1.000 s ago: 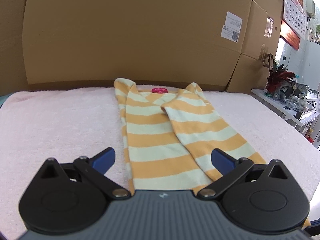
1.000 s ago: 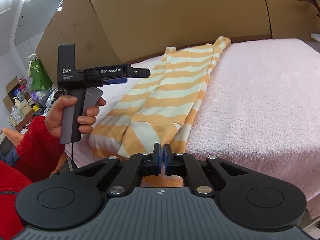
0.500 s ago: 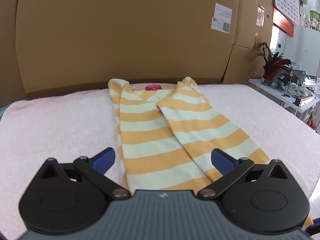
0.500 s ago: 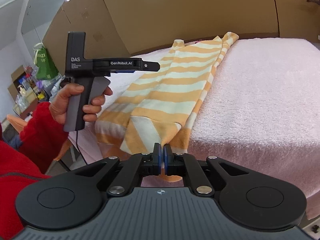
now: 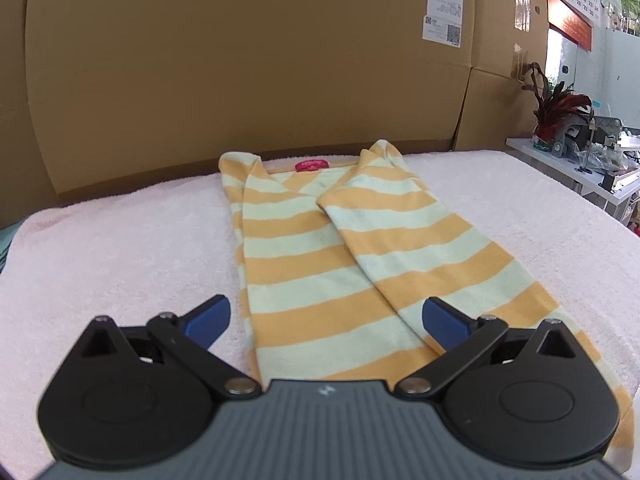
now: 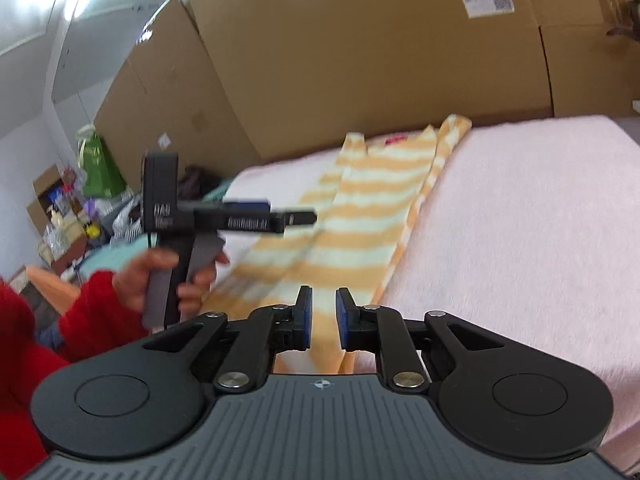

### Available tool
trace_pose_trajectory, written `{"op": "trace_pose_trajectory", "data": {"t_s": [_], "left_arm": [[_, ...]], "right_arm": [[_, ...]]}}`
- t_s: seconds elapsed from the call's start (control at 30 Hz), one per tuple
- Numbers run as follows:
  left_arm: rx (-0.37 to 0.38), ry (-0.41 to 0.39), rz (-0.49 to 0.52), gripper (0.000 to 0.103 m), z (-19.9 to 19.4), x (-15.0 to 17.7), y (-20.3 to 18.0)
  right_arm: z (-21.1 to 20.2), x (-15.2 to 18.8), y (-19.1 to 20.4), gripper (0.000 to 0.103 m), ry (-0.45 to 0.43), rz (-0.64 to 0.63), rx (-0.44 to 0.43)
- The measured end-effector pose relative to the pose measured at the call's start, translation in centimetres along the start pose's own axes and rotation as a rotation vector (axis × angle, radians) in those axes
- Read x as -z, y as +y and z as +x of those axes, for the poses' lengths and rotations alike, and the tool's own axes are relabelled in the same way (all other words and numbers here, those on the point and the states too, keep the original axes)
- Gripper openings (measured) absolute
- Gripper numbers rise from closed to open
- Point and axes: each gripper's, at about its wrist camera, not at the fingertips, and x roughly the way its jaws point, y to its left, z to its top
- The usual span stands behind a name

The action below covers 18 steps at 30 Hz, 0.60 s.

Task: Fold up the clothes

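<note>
An orange and pale-green striped garment (image 5: 320,264) lies lengthwise on the pink towel (image 5: 120,248), sides folded in and a pink neck label at the far end. My left gripper (image 5: 326,315) stands wide open just above its near hem, touching nothing. In the right wrist view the garment (image 6: 372,208) runs along the towel's (image 6: 520,220) left part. My right gripper (image 6: 323,312) hovers above its near corner; its jaws are opening, a narrow gap shows and no cloth is between the pads. A hand (image 6: 160,276) in a red sleeve holds the left gripper (image 6: 304,217) over the garment.
Tall cardboard boxes (image 5: 240,60) wall off the far side of the towel. A potted plant (image 5: 556,108) and a white shelf (image 5: 580,168) with clutter stand off to the right. Bags and boxes (image 6: 80,200) crowd the floor beyond the left edge.
My right gripper's jaws, shut at the garment's near corner before, have parted, and the gripper has lifted away from the cloth. The left gripper has rolled slightly and stays open.
</note>
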Motion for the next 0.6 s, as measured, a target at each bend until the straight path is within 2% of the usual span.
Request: {"op": "trace_pose_trajectory", "data": {"t_s": [0.1, 0.2, 0.3, 0.4, 0.47, 0.6], "left_arm": [[0.017, 0.004, 0.005, 0.102, 0.0, -0.3, -0.5], [0.050, 0.010, 0.028, 0.102, 0.0, -0.4, -1.2], [0.071, 0.028, 0.053, 0.102, 0.4, -0.4, -1.9], [0.063, 0.057, 0.067, 0.102, 1.1, -0.2, -2.4], [0.063, 0.075, 0.063, 0.102, 1.5, -0.2, -2.4], [0.061, 0.104, 0.064, 0.102, 2.1, -0.1, -2.4]], "right_arm": [[2.6, -2.6, -1.4, 0.016, -0.027, -0.007, 0.121], [5.9, -5.0, -3.1, 0.016, -0.032, 0.000, 0.178], [9.3, -7.9, -4.8, 0.016, -0.024, 0.039, 0.186], [13.5, -10.8, -6.5, 0.016, 0.064, 0.085, 0.277], [15.9, -12.0, -7.2, 0.017, 0.090, 0.072, 0.318], [19.3, -13.4, -8.1, 0.017, 0.098, 0.080, 0.252]]}}
